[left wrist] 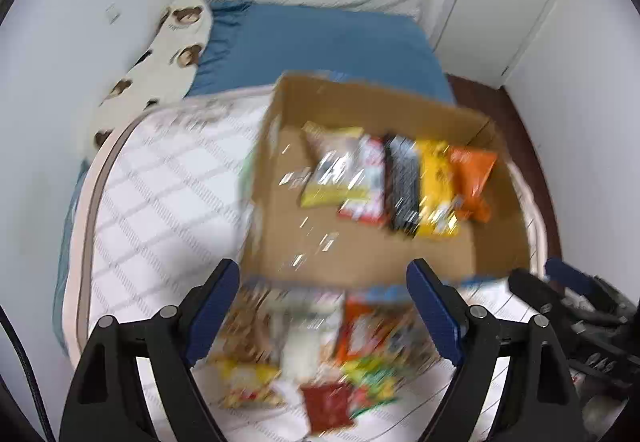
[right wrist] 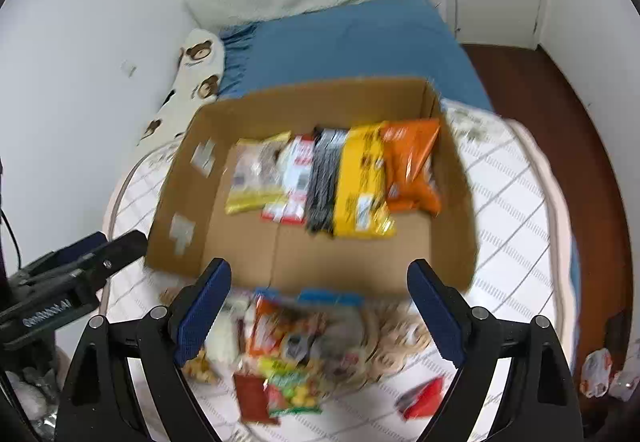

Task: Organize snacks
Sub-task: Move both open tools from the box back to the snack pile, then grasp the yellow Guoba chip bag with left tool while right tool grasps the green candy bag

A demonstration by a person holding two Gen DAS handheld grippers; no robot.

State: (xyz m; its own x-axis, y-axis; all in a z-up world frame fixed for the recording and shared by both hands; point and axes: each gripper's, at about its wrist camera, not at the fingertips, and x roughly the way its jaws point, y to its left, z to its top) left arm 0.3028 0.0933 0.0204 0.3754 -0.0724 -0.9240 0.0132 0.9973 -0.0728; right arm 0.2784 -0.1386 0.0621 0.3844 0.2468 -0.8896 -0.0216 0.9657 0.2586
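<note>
An open cardboard box (left wrist: 360,254) (right wrist: 248,254) lies on the bed. Inside stands a row of snack packs: pale yellow (right wrist: 256,172), red-white (right wrist: 298,178), black (right wrist: 326,182), yellow (right wrist: 362,182) and orange (right wrist: 412,166); the row also shows in the left wrist view (left wrist: 400,182). A loose pile of snack packs (left wrist: 312,354) (right wrist: 304,346) lies on the quilt in front of the box. My left gripper (left wrist: 322,314) is open and empty above the pile. My right gripper (right wrist: 320,314) is open and empty above the same pile. Both views are motion-blurred.
A white checked quilt (left wrist: 168,202) (right wrist: 516,210) covers the near bed, with a blue sheet (right wrist: 352,46) and bear-print pillow (right wrist: 200,70) behind. A small red pack (right wrist: 424,396) lies apart at right. Walls, a closet door (left wrist: 500,2) and dark wood floor (right wrist: 540,102) surround the bed.
</note>
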